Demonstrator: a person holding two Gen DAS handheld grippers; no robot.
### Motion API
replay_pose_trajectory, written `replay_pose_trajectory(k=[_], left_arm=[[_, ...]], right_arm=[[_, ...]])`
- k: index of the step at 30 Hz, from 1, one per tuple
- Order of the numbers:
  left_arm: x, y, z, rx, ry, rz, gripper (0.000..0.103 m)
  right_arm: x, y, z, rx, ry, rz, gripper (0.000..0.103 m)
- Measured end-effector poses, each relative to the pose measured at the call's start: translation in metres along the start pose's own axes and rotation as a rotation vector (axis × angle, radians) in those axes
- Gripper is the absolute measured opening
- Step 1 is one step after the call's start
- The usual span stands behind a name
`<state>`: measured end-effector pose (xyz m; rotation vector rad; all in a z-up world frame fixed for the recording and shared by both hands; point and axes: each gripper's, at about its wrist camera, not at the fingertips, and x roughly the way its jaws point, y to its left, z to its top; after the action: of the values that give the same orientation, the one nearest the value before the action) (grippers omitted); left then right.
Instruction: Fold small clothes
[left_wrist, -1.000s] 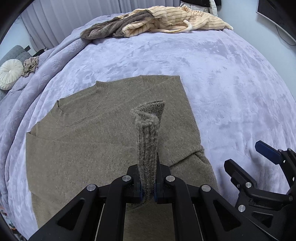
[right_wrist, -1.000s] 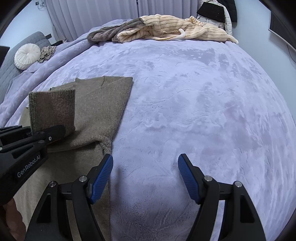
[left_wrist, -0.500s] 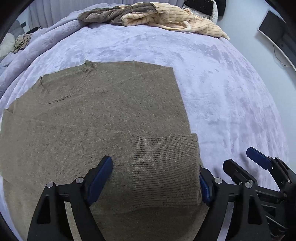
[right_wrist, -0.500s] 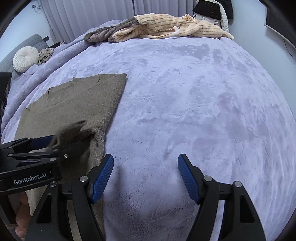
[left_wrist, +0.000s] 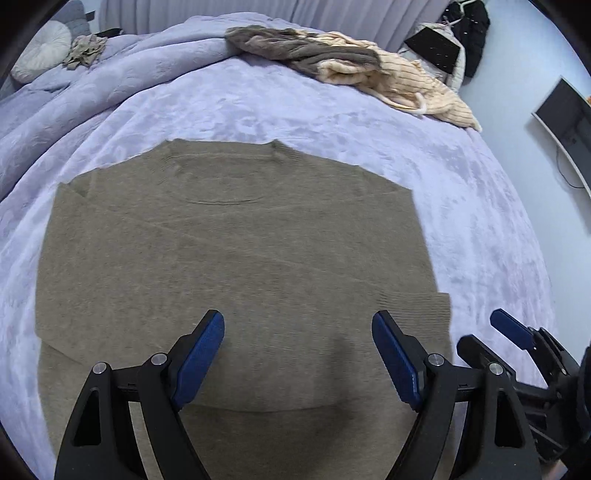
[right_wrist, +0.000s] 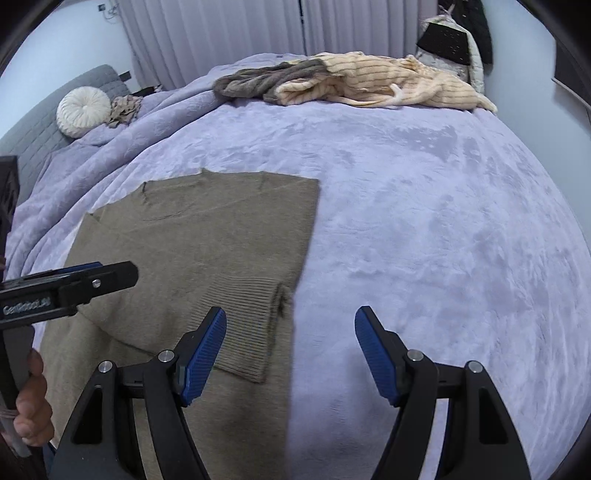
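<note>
Sweater (left_wrist: 229, 251) flat | lavender bedspread (left_wrist: 461, 192) | grey curtains (right_wrist: 229, 33) behind

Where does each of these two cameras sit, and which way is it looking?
Left wrist: on the left tongs, looking down over the brown sweater on the purple bed; the right tongs show at right.
Right wrist: on the right tongs, above the sweater's folded sleeve cuff; the left tongs and a hand show at left.
Shared: sweater, bed, clothes pile.
</note>
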<state>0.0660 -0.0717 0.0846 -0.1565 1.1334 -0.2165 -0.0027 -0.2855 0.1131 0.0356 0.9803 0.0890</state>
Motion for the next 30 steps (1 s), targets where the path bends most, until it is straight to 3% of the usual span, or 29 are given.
replay_pose_trajectory(k=[6, 13, 17, 20, 22, 24, 27, 30], left_arm=[[0.020, 0.029, -0.008, -0.001, 0.015, 0.149, 0.083], [0.042, 0.045, -0.017, 0.027, 0.048, 0.176, 0.083], [0.018, 0.053, -0.009, 0.033, -0.015, 0.125, 0.083], [0.019, 0.081, 0.003, 0.000, -0.023, 0.138, 0.083], [0.034, 0.113, 0.013, -0.075, 0.021, 0.145, 0.083], [0.044, 0.133, 0.021, -0.112, 0.039, 0.090, 0.083], [0.045, 0.136, 0.037, -0.081, 0.040, 0.092, 0.083], [0.032, 0.139, 0.055, -0.074, -0.005, 0.052, 0.083]], right_arm=[[0.036, 0.052, -0.005, -0.079, 0.079, 0.043, 0.075], [0.080, 0.045, -0.011, -0.050, 0.178, 0.032, 0.076], [0.063, 0.052, -0.003, -0.053, 0.160, 0.028, 0.076], [0.061, 0.062, 0.010, -0.072, 0.143, 0.030, 0.076], [0.071, 0.070, 0.020, -0.088, 0.144, 0.012, 0.076], [0.091, 0.077, 0.033, -0.097, 0.173, -0.009, 0.076], [0.130, 0.081, 0.048, -0.088, 0.254, -0.035, 0.082], [0.130, 0.080, 0.068, -0.032, 0.239, -0.023, 0.083]])
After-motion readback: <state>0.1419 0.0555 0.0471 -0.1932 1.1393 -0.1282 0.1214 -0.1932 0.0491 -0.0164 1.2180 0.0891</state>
